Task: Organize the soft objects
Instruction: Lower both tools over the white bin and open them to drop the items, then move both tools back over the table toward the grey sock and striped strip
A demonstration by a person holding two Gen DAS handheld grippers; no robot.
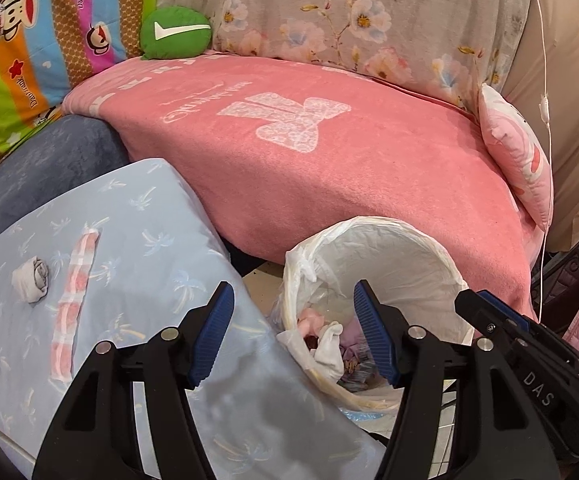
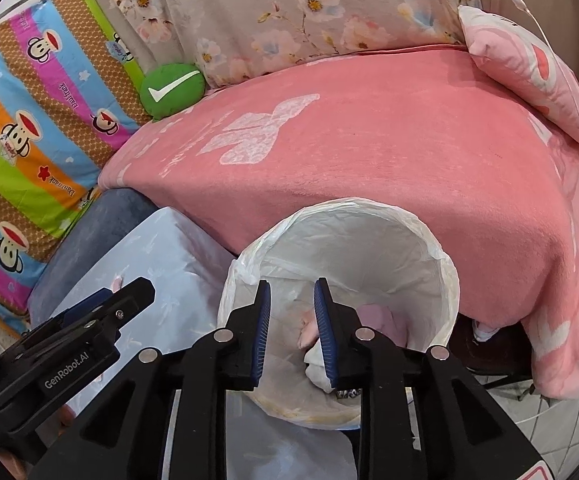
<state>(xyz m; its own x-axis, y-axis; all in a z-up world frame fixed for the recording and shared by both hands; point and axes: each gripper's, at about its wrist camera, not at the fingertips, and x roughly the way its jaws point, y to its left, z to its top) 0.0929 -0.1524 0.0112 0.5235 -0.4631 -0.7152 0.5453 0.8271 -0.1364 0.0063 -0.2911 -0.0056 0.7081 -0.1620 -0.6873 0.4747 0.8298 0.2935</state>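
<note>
A bin with a white plastic liner stands on the floor against the bed. Pink, white and lilac soft pieces lie inside it. A rolled grey-white sock and a folded pink-checked cloth strip rest on the light blue palm-print pillow. My left gripper is open and empty, between the pillow and the bin's left rim. My right gripper hangs over the bin's mouth, jaws a little apart, nothing between them.
A pink blanket covers the bed behind the bin. A green check-mark cushion, a pink pillow, a striped monkey-print quilt and a floral cover ring it. A white cable hangs at right. Tiled floor lies lower right.
</note>
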